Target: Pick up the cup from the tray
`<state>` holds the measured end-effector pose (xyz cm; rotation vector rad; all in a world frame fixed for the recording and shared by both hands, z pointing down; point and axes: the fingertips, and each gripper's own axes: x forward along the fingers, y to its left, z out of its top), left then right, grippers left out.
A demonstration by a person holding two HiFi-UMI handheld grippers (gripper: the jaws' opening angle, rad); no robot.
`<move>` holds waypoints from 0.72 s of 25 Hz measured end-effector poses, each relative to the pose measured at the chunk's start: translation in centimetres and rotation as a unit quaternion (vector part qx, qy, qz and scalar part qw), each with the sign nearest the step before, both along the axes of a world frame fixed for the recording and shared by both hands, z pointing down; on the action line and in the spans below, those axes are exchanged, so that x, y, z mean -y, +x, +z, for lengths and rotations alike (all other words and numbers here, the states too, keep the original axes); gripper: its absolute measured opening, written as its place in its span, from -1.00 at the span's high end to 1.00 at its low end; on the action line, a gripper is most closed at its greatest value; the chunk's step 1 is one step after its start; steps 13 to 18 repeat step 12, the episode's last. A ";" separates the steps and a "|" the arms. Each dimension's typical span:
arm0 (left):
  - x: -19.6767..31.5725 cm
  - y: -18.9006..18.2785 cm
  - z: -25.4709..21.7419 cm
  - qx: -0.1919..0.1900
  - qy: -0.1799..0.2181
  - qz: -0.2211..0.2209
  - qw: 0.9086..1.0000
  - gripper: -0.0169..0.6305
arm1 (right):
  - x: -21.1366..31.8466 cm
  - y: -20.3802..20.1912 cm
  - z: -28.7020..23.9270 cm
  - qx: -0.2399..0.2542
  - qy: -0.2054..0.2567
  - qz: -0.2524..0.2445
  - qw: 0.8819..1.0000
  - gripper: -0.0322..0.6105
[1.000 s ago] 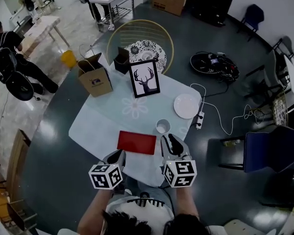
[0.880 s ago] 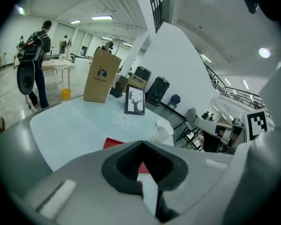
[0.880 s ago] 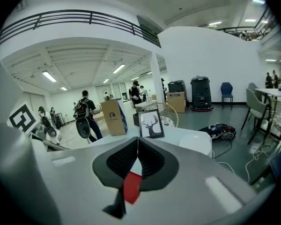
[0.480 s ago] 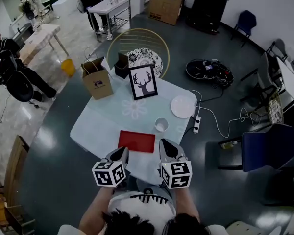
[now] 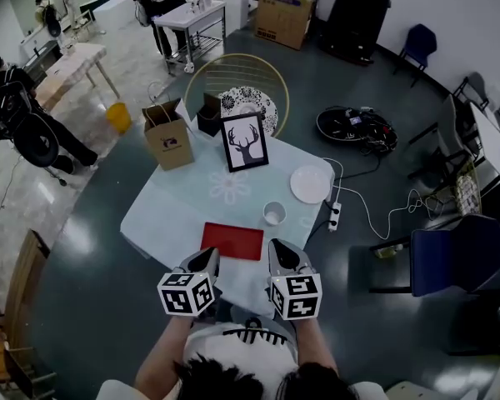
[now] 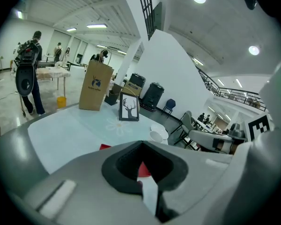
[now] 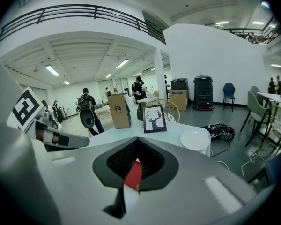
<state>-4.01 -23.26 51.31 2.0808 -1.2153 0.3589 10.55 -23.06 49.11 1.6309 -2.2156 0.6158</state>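
Observation:
A white cup (image 5: 274, 214) stands upright on the pale table (image 5: 175, 215), just past the far right corner of a flat red tray (image 5: 232, 241); it looks to be beside the tray rather than on it. My left gripper (image 5: 203, 260) hangs at the table's near edge, in front of the tray's left half, jaws shut and empty. My right gripper (image 5: 278, 251) is also shut and empty, a short way in front of the cup. In the left gripper view the cup (image 6: 156, 136) shows low and to the right. The right gripper view hides the cup behind its jaws.
A white plate (image 5: 310, 184) lies at the table's right corner. A framed deer picture (image 5: 244, 142) and a brown paper bag (image 5: 168, 138) stand at the far side. A round wire chair (image 5: 237, 82) sits behind. A power strip with cable (image 5: 334, 216) hangs off the right edge.
Both grippers have drawn back slightly toward the person. The gap between the right gripper and the cup has grown. Cup and tray have not moved.

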 end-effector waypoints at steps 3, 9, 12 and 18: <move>0.0 -0.1 0.2 0.000 -0.002 -0.003 1.000 0.95 | 0.2 0.0 0.2 -0.007 0.000 -0.004 1.000 0.82; 0.3 0.2 0.1 0.001 0.000 0.000 1.000 0.95 | 0.1 0.0 0.8 -0.020 -0.005 -0.008 1.000 0.82; 0.6 0.4 0.0 0.003 0.002 0.004 1.000 0.95 | 0.3 0.0 0.9 -0.025 -0.005 -0.009 1.000 0.82; 0.6 0.4 0.0 0.003 0.002 0.004 1.000 0.95 | 0.3 0.0 0.9 -0.025 -0.005 -0.009 1.000 0.82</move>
